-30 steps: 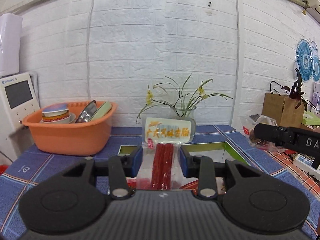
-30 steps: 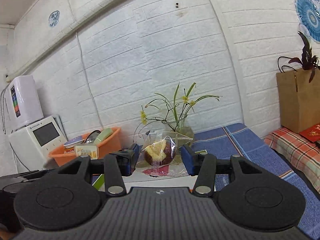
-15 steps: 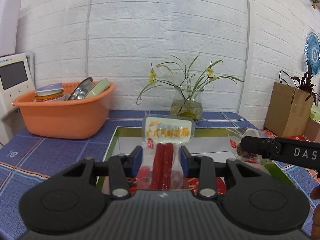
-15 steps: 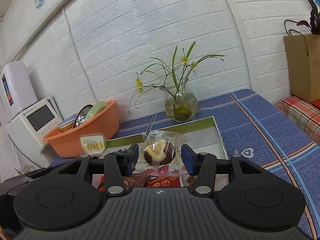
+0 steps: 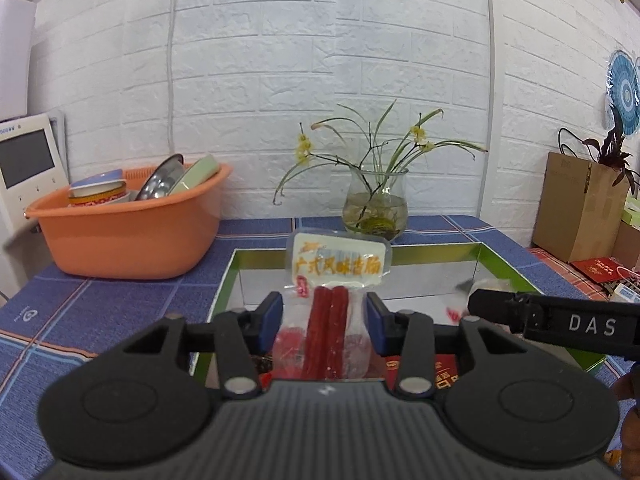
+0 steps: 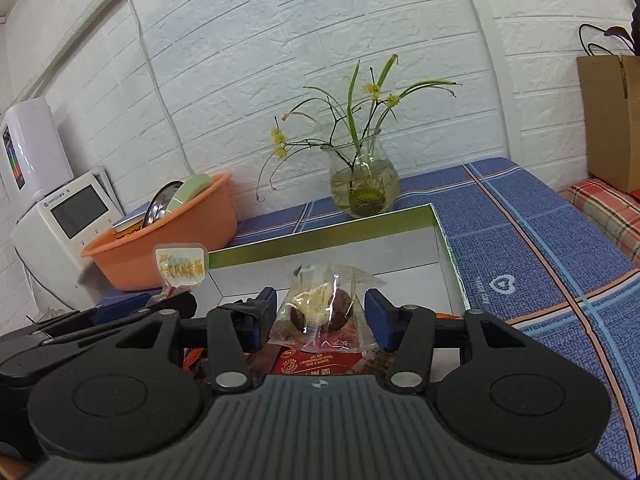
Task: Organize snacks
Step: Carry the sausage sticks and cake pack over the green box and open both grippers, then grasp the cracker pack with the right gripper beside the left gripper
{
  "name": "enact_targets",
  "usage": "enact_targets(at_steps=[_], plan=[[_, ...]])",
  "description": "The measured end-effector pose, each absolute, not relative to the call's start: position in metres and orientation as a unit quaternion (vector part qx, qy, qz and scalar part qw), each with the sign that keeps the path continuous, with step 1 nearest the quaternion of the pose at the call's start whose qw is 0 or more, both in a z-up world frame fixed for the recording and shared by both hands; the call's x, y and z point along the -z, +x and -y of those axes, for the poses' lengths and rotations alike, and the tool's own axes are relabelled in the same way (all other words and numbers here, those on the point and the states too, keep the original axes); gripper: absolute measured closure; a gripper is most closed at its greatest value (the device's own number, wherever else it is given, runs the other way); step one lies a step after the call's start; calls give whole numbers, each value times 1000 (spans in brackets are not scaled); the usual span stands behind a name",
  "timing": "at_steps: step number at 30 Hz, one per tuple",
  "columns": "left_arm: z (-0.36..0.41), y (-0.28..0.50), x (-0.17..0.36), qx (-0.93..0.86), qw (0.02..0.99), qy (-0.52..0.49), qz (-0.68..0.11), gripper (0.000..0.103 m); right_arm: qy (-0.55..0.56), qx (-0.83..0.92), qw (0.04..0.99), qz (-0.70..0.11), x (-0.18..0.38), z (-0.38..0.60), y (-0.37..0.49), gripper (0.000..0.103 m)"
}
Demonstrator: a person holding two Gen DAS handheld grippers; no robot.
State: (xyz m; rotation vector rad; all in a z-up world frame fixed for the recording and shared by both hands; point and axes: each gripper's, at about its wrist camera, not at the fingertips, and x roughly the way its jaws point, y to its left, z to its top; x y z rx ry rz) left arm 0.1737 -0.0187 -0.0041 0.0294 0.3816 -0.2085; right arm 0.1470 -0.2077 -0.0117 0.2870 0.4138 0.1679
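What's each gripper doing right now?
Left gripper: shut on the sausage pack.
Right gripper: shut on the wrapped pastry.

I am working in a lived-in home, in a kitchen or dining corner. Evidence: a white brick-pattern wall (image 5: 280,60), a table under a blue checked cloth (image 6: 520,240), an orange basin (image 5: 128,236) stacked with bowls and dishes, a glass vase of yellow flowers (image 5: 376,208), and a white countertop appliance with a screen (image 6: 68,216).
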Motion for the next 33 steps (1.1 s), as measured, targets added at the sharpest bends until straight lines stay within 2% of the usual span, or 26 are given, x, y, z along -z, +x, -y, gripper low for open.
enact_targets(at_steps=[2,14,27,30,33], plan=[[20,174,6,102,977,21,-188,54,140,-82,966,-203,13,207,148,0],[18,176,7,85,979,22,-184,40,134,-68,970,-193,11,211,147,0],[-5,149,-9,75,979,37,-186,35,125,-95,976,-153,-12,217,125,0],[-26,127,-11,81,977,47,-190,34,96,-125,979,-131,-20,217,100,0],[-46,107,-6,74,974,58,-205,34,56,-164,974,-143,-20,213,75,0]])
